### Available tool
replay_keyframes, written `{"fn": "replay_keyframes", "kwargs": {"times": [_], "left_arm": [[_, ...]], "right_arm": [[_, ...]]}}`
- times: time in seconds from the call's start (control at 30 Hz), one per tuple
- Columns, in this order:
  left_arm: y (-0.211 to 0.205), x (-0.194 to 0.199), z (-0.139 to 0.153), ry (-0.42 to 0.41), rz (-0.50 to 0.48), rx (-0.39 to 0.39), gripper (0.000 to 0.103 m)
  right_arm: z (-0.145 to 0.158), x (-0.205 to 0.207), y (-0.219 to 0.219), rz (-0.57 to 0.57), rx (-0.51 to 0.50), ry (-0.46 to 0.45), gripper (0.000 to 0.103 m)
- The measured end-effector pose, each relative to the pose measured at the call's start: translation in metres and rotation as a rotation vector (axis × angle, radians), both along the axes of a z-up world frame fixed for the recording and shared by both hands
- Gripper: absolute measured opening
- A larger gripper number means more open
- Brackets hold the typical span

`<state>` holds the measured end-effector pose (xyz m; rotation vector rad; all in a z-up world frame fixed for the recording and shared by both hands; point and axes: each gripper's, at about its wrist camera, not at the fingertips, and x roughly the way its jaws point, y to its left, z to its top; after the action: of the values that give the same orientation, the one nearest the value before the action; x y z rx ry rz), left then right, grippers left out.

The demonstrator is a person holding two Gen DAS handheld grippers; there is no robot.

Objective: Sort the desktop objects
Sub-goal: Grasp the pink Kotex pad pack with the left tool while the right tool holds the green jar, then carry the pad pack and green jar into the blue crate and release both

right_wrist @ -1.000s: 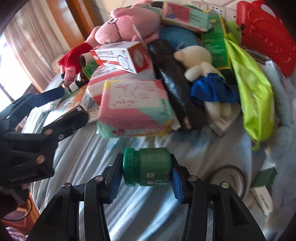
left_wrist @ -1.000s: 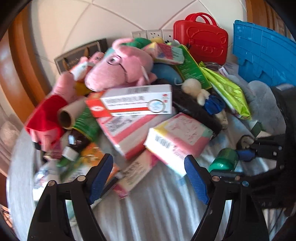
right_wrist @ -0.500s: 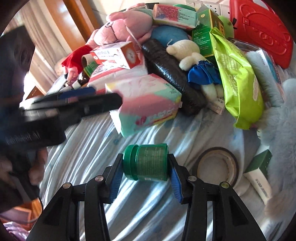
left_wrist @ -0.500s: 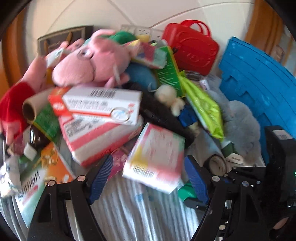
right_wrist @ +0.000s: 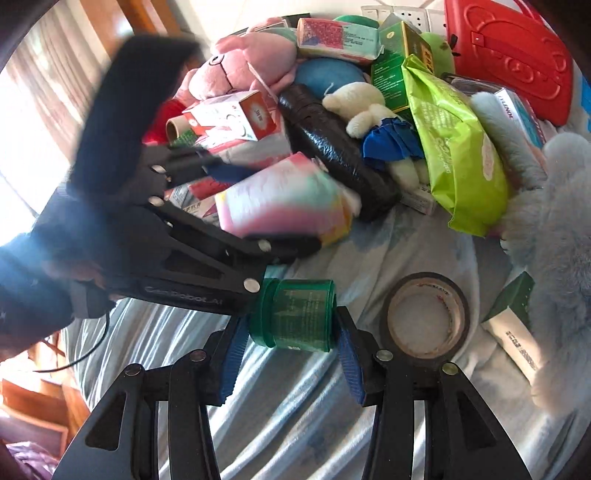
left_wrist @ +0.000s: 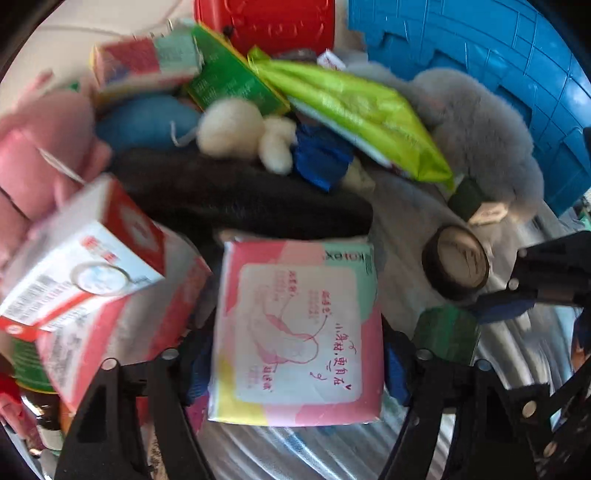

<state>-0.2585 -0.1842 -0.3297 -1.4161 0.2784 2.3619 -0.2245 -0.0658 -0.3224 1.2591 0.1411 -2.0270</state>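
Grippers: one jar (right_wrist: 293, 314), one pack (left_wrist: 297, 330).

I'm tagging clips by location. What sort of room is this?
Probably a home room: a table under a blue striped cloth, wall sockets, curtained window, plush pink pig.

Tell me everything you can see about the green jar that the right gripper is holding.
The green jar is a small translucent cylinder, plastic by the look, with a ribbed solid-green cap at one end and faint printed text on its wall. It lies on its side, clamped end to end between the blue pads of the right gripper, above the striped blue cloth. The left gripper's arm sits right beside its cap; contact is unclear.
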Motion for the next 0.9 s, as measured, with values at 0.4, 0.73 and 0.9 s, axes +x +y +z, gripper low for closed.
{"fn": "replay_keyframes", "kwargs": {"times": [0.4,0.73,0.9], "left_arm": [[-0.008,0.013,0.011,0.084,0.039,-0.032,0.065],[-0.011,0.063,0.085,0.308,0.197,-0.106,0.065],[-0.001,0.076,0.142,0.397,0.203,-0.116,0.065]], "right_arm": [[0.005,-0.005,-0.027,-0.001,0.101,0.032,0.046],[0.077,0.01,-0.01,-0.109,0.078,0.166,0.046],[0.13,0.014,0.012,-0.191,0.032,0.248,0.046]]}}
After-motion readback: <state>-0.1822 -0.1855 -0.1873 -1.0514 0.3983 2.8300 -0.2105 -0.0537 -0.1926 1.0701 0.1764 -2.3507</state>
